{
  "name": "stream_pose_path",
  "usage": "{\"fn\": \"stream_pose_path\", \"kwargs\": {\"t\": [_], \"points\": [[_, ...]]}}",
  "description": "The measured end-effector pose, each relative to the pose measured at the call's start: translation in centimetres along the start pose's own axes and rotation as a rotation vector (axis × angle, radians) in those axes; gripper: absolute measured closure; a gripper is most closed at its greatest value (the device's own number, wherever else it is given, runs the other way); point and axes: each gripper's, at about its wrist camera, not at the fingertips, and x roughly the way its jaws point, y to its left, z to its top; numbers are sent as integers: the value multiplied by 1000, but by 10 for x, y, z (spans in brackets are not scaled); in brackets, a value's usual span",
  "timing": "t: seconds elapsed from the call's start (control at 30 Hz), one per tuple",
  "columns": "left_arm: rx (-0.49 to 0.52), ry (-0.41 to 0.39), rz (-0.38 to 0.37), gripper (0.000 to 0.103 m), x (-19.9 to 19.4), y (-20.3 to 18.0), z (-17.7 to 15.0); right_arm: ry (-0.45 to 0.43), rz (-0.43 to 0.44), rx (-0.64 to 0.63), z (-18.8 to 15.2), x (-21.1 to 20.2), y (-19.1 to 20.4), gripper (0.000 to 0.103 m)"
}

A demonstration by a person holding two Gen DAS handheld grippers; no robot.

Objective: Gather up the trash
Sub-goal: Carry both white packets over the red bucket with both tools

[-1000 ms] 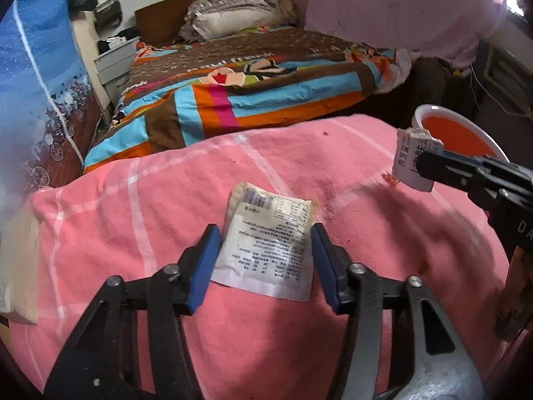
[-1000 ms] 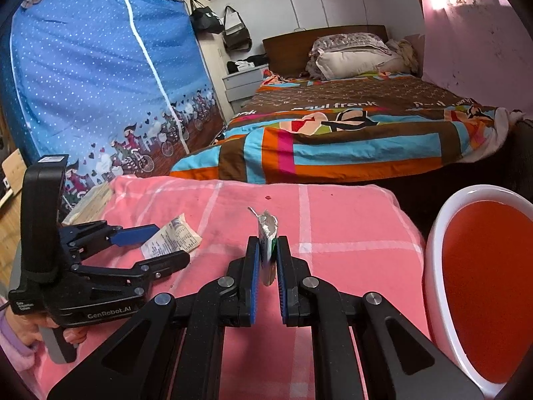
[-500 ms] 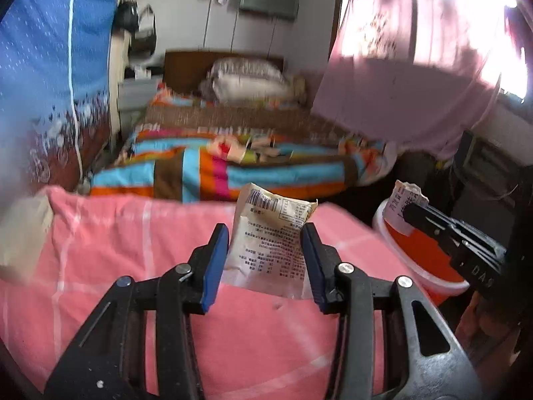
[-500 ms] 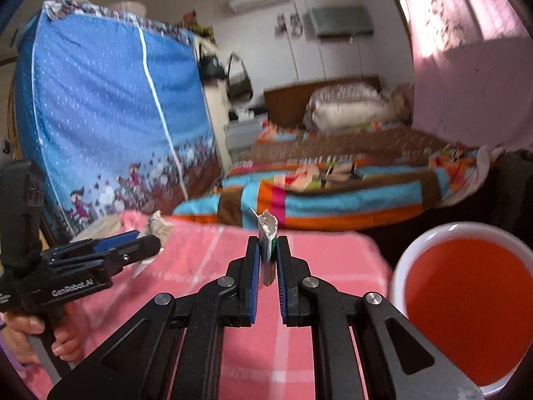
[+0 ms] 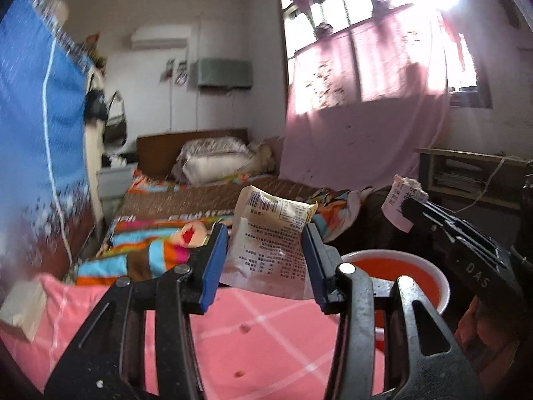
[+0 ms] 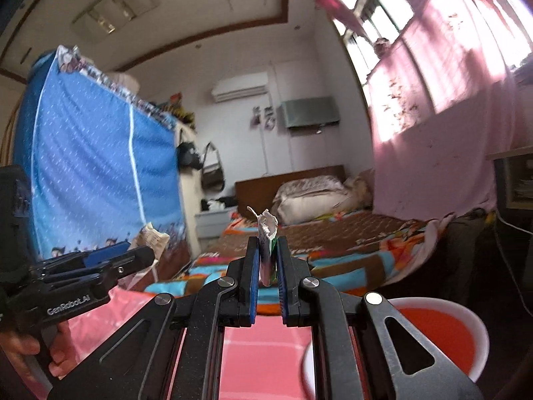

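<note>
Now both grippers are lifted off the pink bed [image 5: 266, 326]. The left gripper [image 5: 266, 260] clamps a printed wrapper [image 5: 269, 250]; the right gripper [image 6: 266, 266] pinches a crumpled scrap [image 6: 266, 233]. Either, loosely held, could miss the red bin [image 6: 433, 340] past the bed's corner, though its far rim looks blurred.

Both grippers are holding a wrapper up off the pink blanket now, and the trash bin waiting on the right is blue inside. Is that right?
Not quite: the bin is red inside with a white rim, not blue, as the right wrist view shows clearly. The rest holds: the left gripper grips the printed wrapper, the right gripper pinches the small wrapper, both above the pink blanket.
</note>
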Motion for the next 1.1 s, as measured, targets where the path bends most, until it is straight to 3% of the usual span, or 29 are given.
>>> {"fn": "stream_pose_path", "kwargs": {"t": [0.5, 0.9, 1.1], "points": [[85, 13, -116, 50, 15, -63, 3, -22, -141, 137, 2, -34, -65, 95], [103, 49, -165, 50, 30, -89, -2, 4, -198, 157, -1, -40, -82, 95], [97, 112, -187, 50, 41, -97, -10, 46, -230, 183, -4, -38, -86, 95]]}}
